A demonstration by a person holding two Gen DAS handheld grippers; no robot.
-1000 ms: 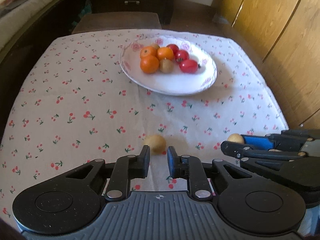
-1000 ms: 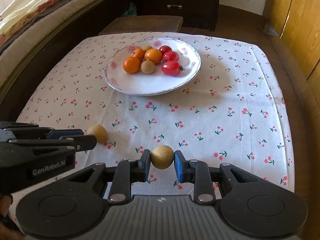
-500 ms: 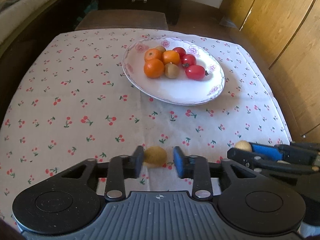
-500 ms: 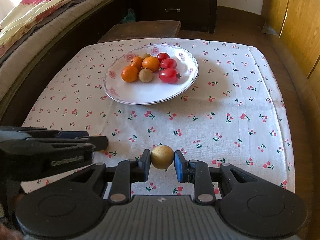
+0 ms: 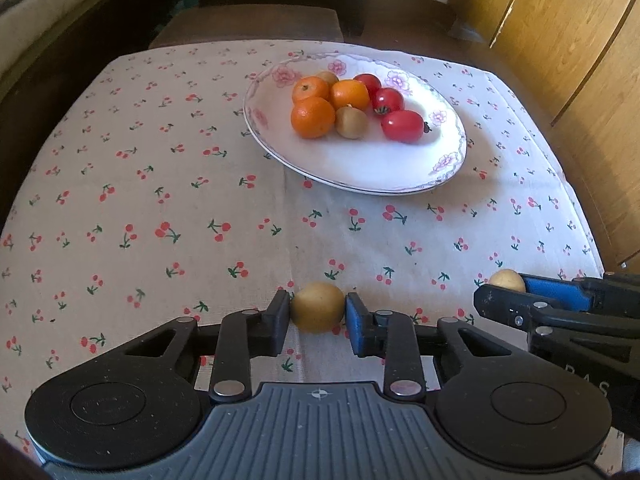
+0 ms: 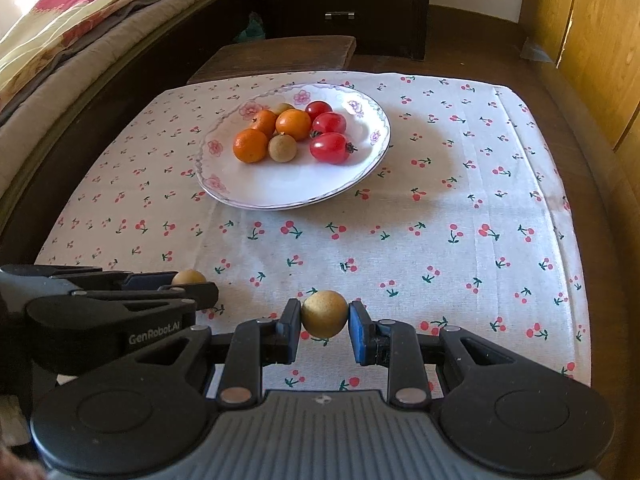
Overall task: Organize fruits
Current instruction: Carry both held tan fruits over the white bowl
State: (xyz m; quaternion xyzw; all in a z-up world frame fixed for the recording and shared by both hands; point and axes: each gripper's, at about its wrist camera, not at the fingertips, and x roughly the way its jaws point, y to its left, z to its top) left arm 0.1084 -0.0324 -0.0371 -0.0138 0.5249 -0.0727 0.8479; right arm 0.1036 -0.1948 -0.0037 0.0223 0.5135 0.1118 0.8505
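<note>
A white flowered plate (image 5: 360,168) at the far middle of the cherry-print tablecloth (image 5: 160,200) holds oranges (image 5: 313,117), red tomatoes (image 5: 402,125) and small tan fruits (image 5: 351,122). My left gripper (image 5: 317,309) is closing on a round tan fruit (image 5: 316,305) low over the cloth; both pads touch it. In the right wrist view my right gripper (image 6: 324,317) is shut on another tan fruit (image 6: 324,312), just above the cloth. The left gripper (image 6: 200,285) and its fruit (image 6: 188,277) show there at the left.
A bed (image 6: 60,40) with a bright cover runs along the left. Behind the table stand a dark wooden stool (image 6: 280,54) and a dark dresser (image 6: 348,0). Wooden cabinet doors (image 5: 560,40) line the right side. The table's right edge (image 6: 580,240) lies close.
My left gripper moved forward and down over the tan fruit, opened around it, then closed until the pads touch it. The right gripper kept still with its fruit.
</note>
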